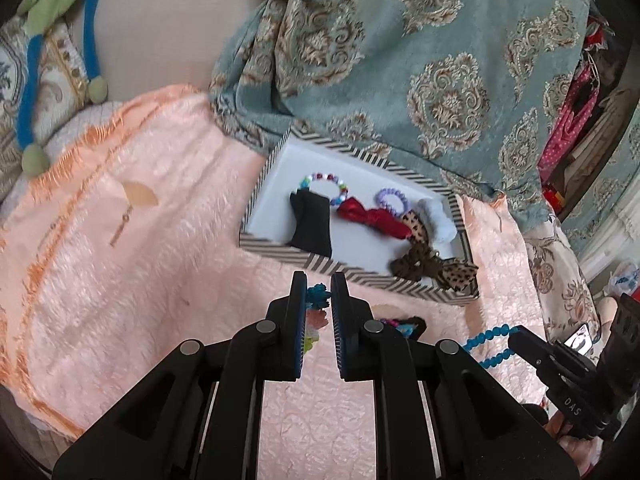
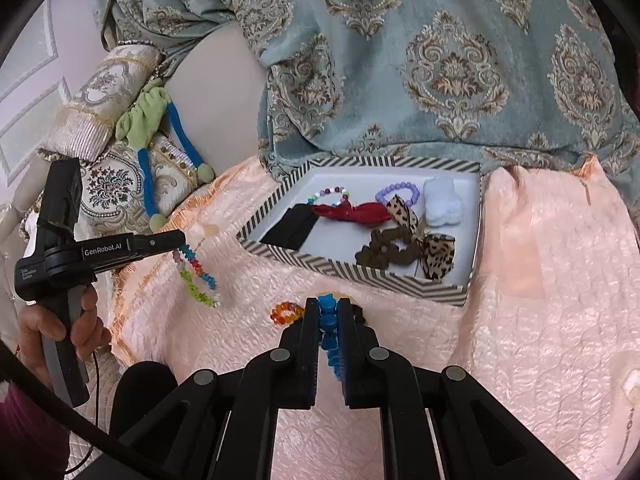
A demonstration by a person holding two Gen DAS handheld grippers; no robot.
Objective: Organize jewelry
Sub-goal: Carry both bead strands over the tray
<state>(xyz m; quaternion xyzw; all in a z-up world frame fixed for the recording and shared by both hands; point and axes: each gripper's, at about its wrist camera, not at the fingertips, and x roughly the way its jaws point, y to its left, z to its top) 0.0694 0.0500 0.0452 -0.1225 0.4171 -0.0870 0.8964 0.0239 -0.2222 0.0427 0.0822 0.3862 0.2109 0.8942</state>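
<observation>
A multicoloured bead strand [image 2: 198, 276] hangs from the left gripper [image 1: 319, 286], whose jaws are nearly closed on its blue and pastel beads, in front of the striped-rim tray [image 1: 276, 253] and off its near left corner. The right gripper [image 2: 327, 312] has its jaws pressed onto a blue bead strand [image 2: 329, 330], held just in front of the tray's near rim. A small orange bead ring [image 2: 285, 312] lies on the peach bedspread [image 2: 540, 320] in front of the tray, beside the right gripper's fingers. Inside the tray lie a rainbow bead bracelet [image 1: 325, 186], a purple bead bracelet [image 1: 393, 199], a black cloth piece [image 1: 312, 224], a red fabric bow [image 1: 376, 220], leopard-print bows [image 1: 440, 268] and a white fluffy item [image 1: 438, 218]. Behind the tray rises a teal patterned blanket [image 1: 440, 60].
</observation>
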